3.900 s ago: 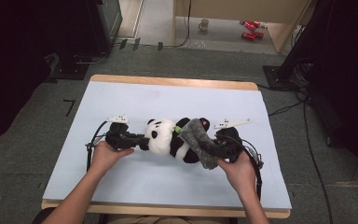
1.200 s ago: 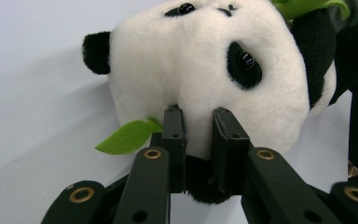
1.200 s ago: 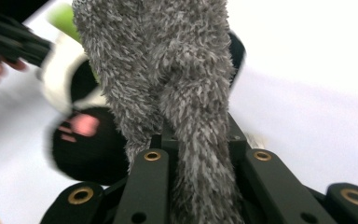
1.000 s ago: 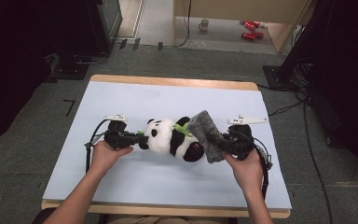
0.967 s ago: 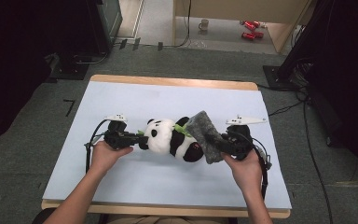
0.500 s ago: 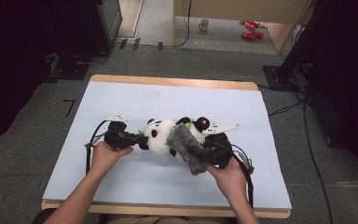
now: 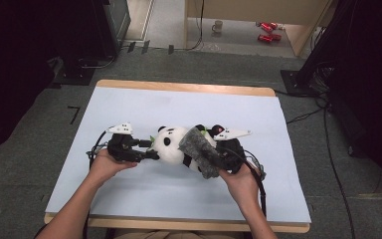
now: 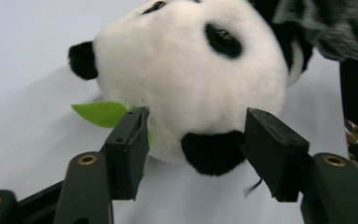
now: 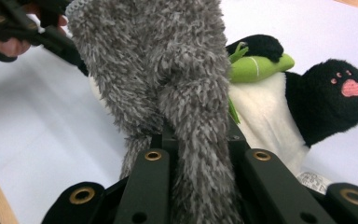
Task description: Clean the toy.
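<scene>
Overhead, the high view shows a plush panda [image 7: 175,144] lying on its side near the middle of a pale blue mat [image 7: 129,104] that covers the wooden table [image 7: 189,88]. A fuzzy grey cloth [image 7: 201,151] lies draped over the panda's body, slanting toward the person's right. The left gripper [image 7: 150,148] points at the panda's head from the left side, held by the left hand [image 7: 107,164]. The right gripper [image 7: 218,158], held by the right hand [image 7: 241,181], sits against the lower end of the cloth. A mug [image 7: 218,25] and red cans [image 7: 266,32] stand on the floor beyond the table.

Next, the left gripper view looks along the left gripper [image 8: 193,140], whose jaws have just been opening and now stand moderately apart. The panda's white head [image 8: 191,79] lies between them: a black ear sits in the gap, and a green felt leaf [image 8: 100,113] pokes out beside one jaw. Whether the jaws touch the fur cannot be told.

Finally, the right gripper view shows the right gripper [image 9: 200,154] with its jaws closed tight on a fold of the grey cloth [image 9: 168,60], which rises in front of the camera. Behind it lie the panda's white belly [image 9: 265,116], a green plush bamboo stalk [image 9: 256,65] and a black paw with pink pads [image 9: 340,98].
</scene>
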Tool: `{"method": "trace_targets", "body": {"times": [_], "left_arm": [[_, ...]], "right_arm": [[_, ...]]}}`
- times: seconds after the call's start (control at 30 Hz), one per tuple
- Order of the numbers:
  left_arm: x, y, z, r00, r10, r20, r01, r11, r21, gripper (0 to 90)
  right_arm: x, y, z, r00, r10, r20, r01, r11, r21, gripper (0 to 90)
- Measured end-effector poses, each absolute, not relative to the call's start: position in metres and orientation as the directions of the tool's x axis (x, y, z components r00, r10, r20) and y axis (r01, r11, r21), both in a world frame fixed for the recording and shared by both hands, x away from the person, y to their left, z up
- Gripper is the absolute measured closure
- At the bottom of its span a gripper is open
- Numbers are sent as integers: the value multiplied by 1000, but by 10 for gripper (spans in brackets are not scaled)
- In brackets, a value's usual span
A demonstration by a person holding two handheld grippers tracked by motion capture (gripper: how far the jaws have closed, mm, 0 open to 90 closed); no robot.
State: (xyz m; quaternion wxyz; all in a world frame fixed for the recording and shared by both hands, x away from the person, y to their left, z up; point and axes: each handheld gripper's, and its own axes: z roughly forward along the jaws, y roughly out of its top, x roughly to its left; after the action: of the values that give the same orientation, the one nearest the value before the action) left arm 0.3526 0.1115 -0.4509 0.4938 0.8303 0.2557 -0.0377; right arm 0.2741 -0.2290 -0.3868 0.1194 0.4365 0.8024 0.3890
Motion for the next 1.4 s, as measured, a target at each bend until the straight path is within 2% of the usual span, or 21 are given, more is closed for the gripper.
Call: {"method": "trace_targets", "body": {"times": [0.23,0.4,0.6,0.8,0.9,1.0,1.13,1.27,1.4], "left_arm": [[349,107,-455,906,337,-256,386,-410,827,363],[354,98,-461,905,360,-228,374,-413,830,315],[364,89,-462,889,393,-235,383,-355,853,277],[371,77,-463,887,430,-167,334,-349,876,258],[374,75,-465,879,445,-168,330,-315,890,330],[375,76,-465,871,457,-183,346,-306,887,475],[375,76,-459,837,487,-248,421,-285,861,626],[371,75,-453,809,509,-295,478,-276,834,688],[366,76,-444,763,541,-355,550,-251,797,712]], "right_arm": [[289,-232,-388,-586,793,167,612,297,733,785],[302,-234,-388,-576,796,186,618,275,737,785],[324,-240,-384,-556,799,229,640,236,731,785],[344,-246,-381,-534,804,262,661,204,722,784],[351,-247,-380,-527,809,261,663,199,721,783],[355,-247,-377,-517,815,262,667,192,720,781],[357,-249,-369,-504,816,284,666,158,729,782],[354,-251,-353,-487,821,297,657,120,744,784],[349,-244,-338,-503,814,291,646,130,752,784]]}}
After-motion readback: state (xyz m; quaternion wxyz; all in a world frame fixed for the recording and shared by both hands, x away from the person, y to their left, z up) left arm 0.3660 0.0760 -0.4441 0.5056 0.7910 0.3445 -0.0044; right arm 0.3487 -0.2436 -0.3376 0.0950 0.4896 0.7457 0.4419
